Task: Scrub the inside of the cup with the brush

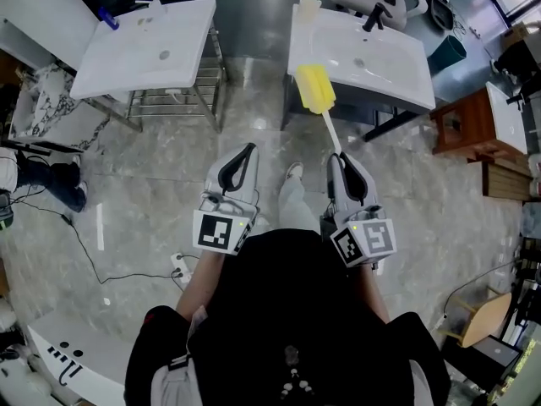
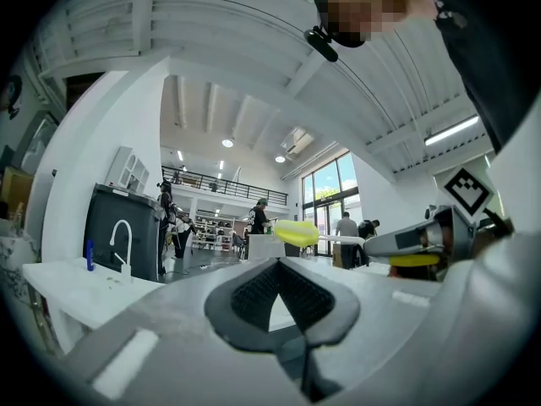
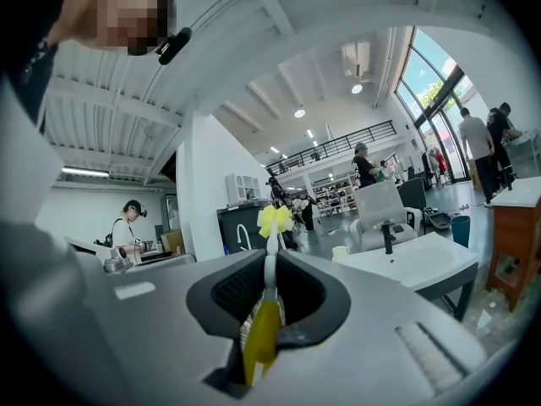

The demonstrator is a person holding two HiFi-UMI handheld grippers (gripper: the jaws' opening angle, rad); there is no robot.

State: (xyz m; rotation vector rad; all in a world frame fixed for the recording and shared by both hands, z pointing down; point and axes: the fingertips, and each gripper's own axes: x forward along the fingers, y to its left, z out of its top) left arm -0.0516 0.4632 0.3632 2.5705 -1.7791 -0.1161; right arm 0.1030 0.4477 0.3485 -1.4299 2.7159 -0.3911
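The brush (image 1: 318,96) lies level in the air. Its long axis runs from the right gripper (image 1: 335,157) away to the far side and a little to the left. The yellow sponge head (image 1: 314,85) is the far end and shows against the near left edge of the right sink (image 1: 397,79). The white stem leads back to a yellow grip at the near end.

In the right gripper view the fingers are clamped on the brush (image 3: 269,271), with the stem running straight out between the pads and the yellow grip just behind them. The cup (image 1: 309,7) stands upright on the far left corner of the right sink, mouth up, well apart from the sponge head. In the right gripper view the cup (image 3: 340,253) is right of the stem.

Each gripper carries a cube with a black-and-white square marker facing up, the left cube (image 1: 217,233) and the right cube (image 1: 365,239).

Both forearms reach forward from the waist, side by side and apart, with the grippers level and pointing far. The left gripper (image 1: 247,149) has its fingers together with nothing between them, as the left gripper view (image 2: 279,265) shows. It points over the grey floor (image 1: 169,159) toward the gap between the right sink and the left sink (image 1: 127,57).
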